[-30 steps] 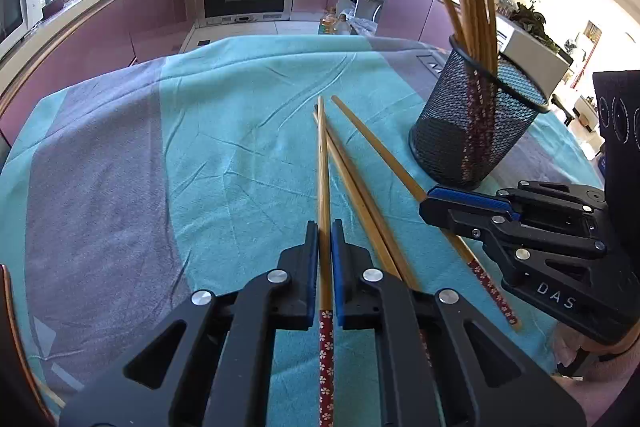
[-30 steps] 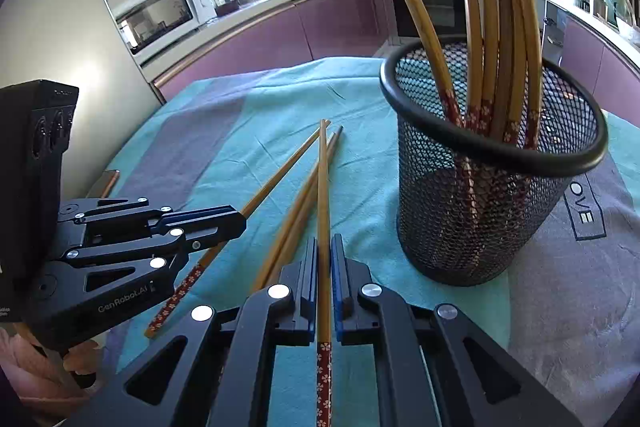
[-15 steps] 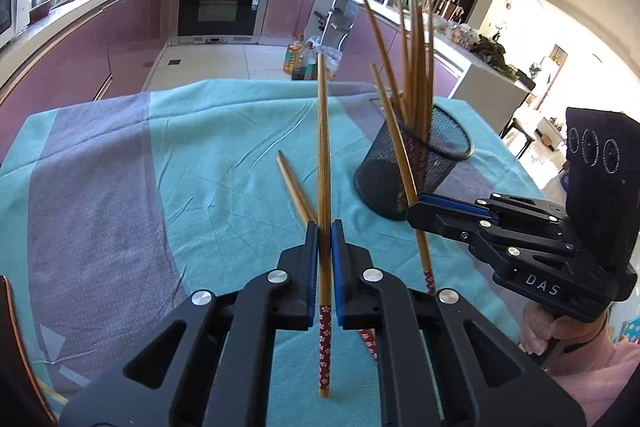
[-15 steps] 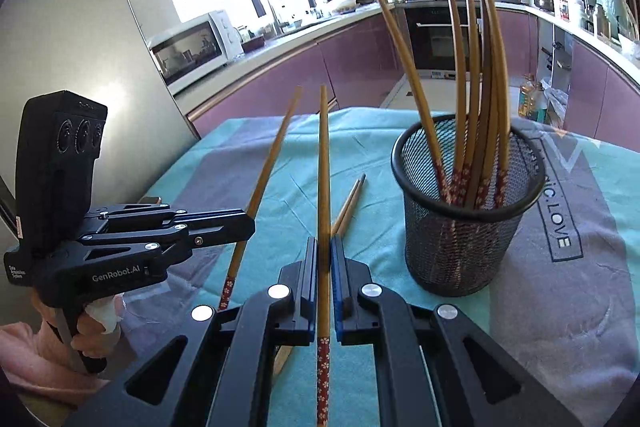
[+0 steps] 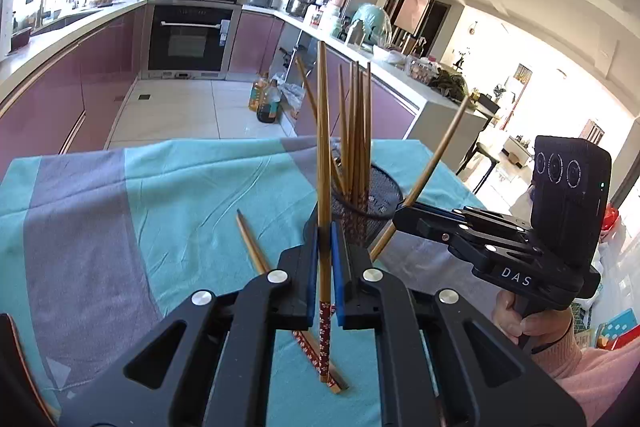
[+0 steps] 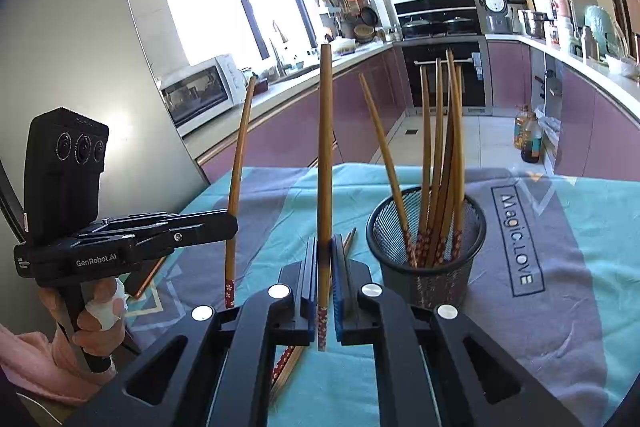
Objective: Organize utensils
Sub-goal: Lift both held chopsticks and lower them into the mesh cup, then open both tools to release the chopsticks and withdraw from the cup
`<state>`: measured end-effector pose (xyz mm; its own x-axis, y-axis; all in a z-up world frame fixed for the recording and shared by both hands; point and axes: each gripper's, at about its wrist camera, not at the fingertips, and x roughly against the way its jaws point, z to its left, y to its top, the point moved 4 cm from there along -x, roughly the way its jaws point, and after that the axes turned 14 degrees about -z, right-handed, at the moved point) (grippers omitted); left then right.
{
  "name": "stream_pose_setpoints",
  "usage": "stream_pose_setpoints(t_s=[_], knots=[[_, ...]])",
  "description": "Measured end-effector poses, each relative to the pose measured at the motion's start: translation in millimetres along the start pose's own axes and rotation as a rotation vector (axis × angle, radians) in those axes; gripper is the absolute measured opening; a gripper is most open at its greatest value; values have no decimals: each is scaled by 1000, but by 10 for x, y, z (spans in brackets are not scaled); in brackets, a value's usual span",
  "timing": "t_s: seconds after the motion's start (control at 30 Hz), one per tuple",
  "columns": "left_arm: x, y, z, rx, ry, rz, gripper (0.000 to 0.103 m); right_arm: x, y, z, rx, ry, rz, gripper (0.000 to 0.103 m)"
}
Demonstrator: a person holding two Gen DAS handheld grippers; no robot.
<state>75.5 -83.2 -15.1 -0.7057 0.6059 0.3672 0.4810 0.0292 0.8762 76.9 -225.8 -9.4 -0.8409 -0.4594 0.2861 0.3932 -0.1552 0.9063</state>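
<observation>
Carry step. Left tongs (image 5: 325,275) and right tongs (image 6: 325,287) each clamped on a chopstick (image 5: 323,163), held above the counter (image 5: 180,187). Next, I judge: tip both into mesh cup (image 6: 426,259); two remain lying.

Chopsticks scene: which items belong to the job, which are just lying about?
Job:
- left tool, shut on a chopstick
- right tool, shut on a chopstick
- mesh cup
- loose chopsticks

Lying about:
- tablecloth
- microwave
- oil bottles
</observation>
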Motion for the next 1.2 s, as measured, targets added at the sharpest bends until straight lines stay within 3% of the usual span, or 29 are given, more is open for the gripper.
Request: stream_pose_setpoints(t_s=[0.6, 0.77, 1.0, 1.2], knots=[[-222, 739, -403, -22, -45, -203, 7, 300, 656, -253, 58, -42, -157, 6], [-355, 901, -488, -33, -13, -251, 7, 279, 782, -342, 66, -59, -182, 6], [-627, 903, -517, -30, 18, -253, 7, 121, 793, -460, 74, -88, -178, 6], [-830, 714, -453, -68, 59, -212, 7, -88, 660, -543, 80, -108, -118, 6]])
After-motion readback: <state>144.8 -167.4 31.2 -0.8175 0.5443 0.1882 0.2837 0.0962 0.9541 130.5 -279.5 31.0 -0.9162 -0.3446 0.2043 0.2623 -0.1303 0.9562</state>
